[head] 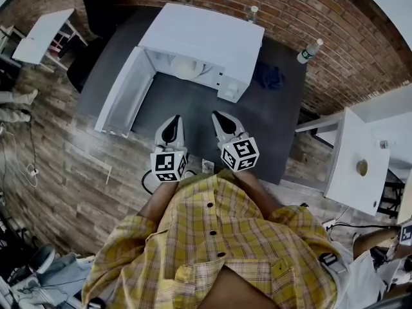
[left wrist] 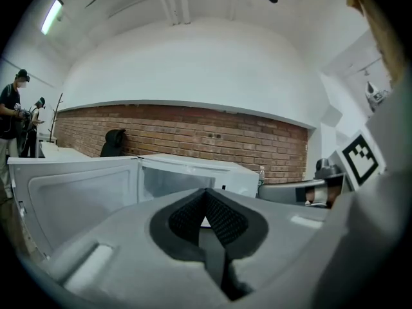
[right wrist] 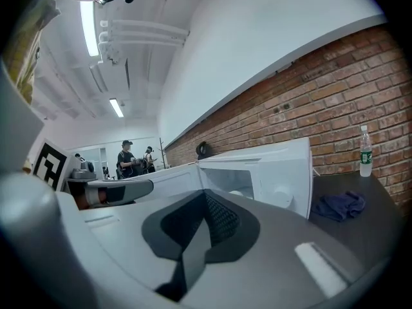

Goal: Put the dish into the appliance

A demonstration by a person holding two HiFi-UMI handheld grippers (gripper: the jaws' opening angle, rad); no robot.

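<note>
1. Dish (head: 187,68) lies inside the microwave (head: 206,37), pale and round on the cavity floor, at 12 o'clock from both grippers.
2. The microwave's door (head: 125,92) stands swung wide open toward 8 o'clock.
3. The microwave sits on a dark tabletop (head: 257,127), with a bare stretch between it and the grippers.
4. The left gripper (head: 172,124) is held over the near part of the tabletop. Its jaws are pressed together with nothing between them (its own view shows the ribbed pads meeting at the tips).
5. The right gripper (head: 222,120) hangs just beside it at 3 o'clock, well apart from the microwave. Its jaws are likewise together and empty, and its tips lean toward 11 o'clock.
6. A blue cloth (head: 267,77) lies crumpled on the tabletop, near the microwave at its 3 o'clock side.
7. A bottle (head: 309,51) stands upright at 2 o'clock from the cloth, by the brick wall (head: 335,18).
</note>
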